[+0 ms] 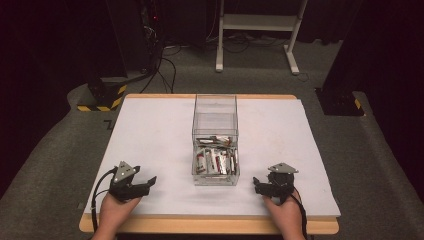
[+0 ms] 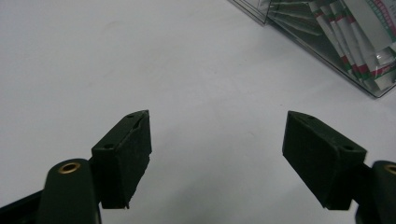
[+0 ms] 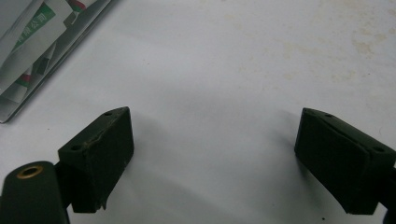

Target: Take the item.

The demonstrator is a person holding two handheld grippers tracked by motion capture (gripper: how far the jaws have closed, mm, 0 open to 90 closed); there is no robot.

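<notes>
A clear plastic box [image 1: 215, 131] stands mid-table, and its near half holds several white packets [image 1: 216, 161] with red and green print. My left gripper [image 1: 150, 183] rests on the white table to the box's left, jaws wide apart with nothing between them. In the left gripper view the left gripper [image 2: 217, 154] faces bare table, with the box corner [image 2: 336, 42] at the upper right. My right gripper [image 1: 256, 184] sits right of the box, open and empty. The right gripper view shows the right gripper [image 3: 212, 156] over bare table, the box [image 3: 28, 51] at the upper left.
The white table top [image 1: 150, 130] has a wooden edge [image 1: 210, 225] along the near side. Beyond it on the grey floor are a white stand's legs [image 1: 255, 45], cables [image 1: 165, 65], and black bases with yellow stripes [image 1: 102, 97].
</notes>
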